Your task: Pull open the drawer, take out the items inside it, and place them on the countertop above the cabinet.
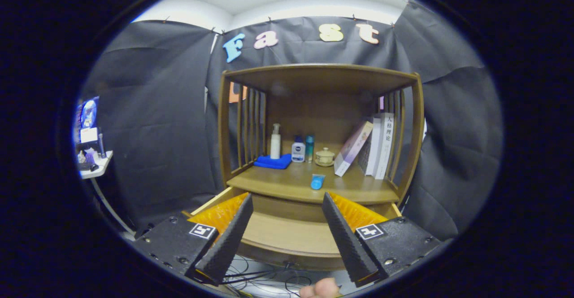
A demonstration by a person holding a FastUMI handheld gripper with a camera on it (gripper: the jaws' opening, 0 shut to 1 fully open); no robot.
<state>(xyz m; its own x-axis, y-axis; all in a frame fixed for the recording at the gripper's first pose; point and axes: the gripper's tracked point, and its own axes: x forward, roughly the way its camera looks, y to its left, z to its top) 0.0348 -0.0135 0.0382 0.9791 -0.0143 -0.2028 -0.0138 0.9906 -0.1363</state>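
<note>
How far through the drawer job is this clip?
Looks nearly done: the drawer is pulled open with its visible floor bare, and a small blue item lies on the countertop. The hand-held gripper is open, holding nothing. Nothing visible remains to move.

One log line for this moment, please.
gripper: open, holding nothing, over drawer | drawer: pulled open, nothing visible inside | blue item: on countertop
</note>
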